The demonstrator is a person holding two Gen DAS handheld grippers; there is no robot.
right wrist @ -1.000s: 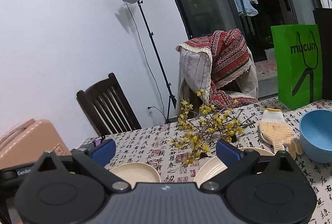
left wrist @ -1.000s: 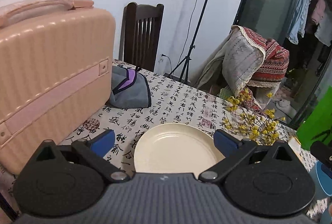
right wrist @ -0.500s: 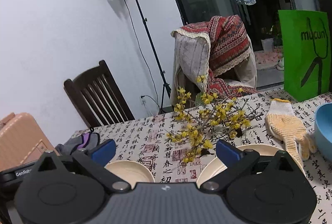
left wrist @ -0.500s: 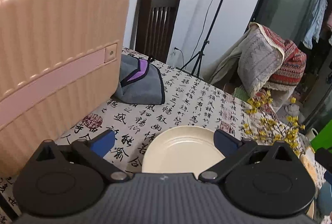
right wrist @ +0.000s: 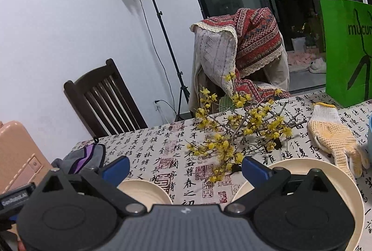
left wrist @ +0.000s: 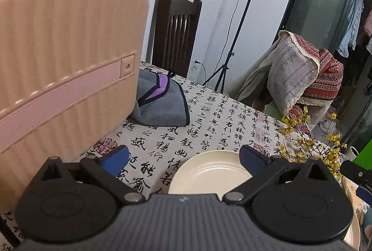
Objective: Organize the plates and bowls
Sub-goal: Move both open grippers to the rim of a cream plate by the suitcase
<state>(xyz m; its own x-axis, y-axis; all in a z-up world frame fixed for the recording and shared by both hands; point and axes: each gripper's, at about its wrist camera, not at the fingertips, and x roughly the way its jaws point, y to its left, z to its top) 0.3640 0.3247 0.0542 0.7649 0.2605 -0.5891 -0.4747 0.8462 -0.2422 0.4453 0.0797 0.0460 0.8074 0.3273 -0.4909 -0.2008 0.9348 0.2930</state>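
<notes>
A small cream plate (left wrist: 209, 172) lies on the calligraphy tablecloth just ahead of my left gripper (left wrist: 183, 156), which hangs open above the cloth; the plate sits toward its right finger. In the right wrist view that small plate (right wrist: 144, 190) shows at lower left, and a larger cream plate (right wrist: 334, 179) lies at lower right, partly under my right gripper (right wrist: 184, 166), which is open and empty. A blue bowl's rim (right wrist: 369, 134) peeks in at the right edge.
A pink hard suitcase (left wrist: 58, 65) stands on the table at the left, with a grey and purple cloth (left wrist: 160, 102) beside it. A yellow-flowered branch (right wrist: 241, 130), a knitted glove (right wrist: 334, 134) and a green paper bag (right wrist: 346, 51) lie further right. Chairs stand behind the table.
The left gripper has shifted left and closer to the suitcase, so the small plate now sits right of centre. The right gripper has moved left; the blue bowl has slid almost out of view.
</notes>
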